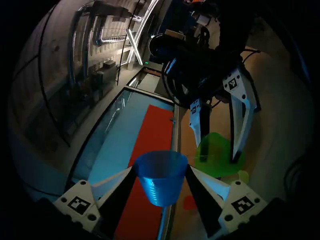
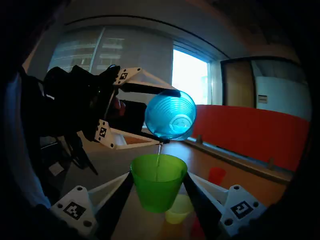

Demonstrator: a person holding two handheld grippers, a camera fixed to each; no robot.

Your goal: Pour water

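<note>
Left gripper (image 1: pixel 160 171) was closed on the blue cup (image 1: pixel 161 185), tipped over the green cup (image 2: pixel 157 187). Right gripper (image 2: pixel 158 177) clamped the green cup. A thin water stream (image 2: pixel 159 151) ran into it.

A brown wooden table (image 2: pixel 240 180) spans the lower right of the right gripper view. A yellow cup (image 2: pixel 179 210) at bottom centre and a red cup (image 2: pixel 216 174) farther right stand on it.

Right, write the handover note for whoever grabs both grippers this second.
Left gripper: shut on the blue cup, tipped above the green cup.
Right gripper: shut on the green cup, held upright underneath.
Done: pour under way; a thin stream falls into the green cup.
Left: finish the pour, level the blue cup, set both down.
</note>
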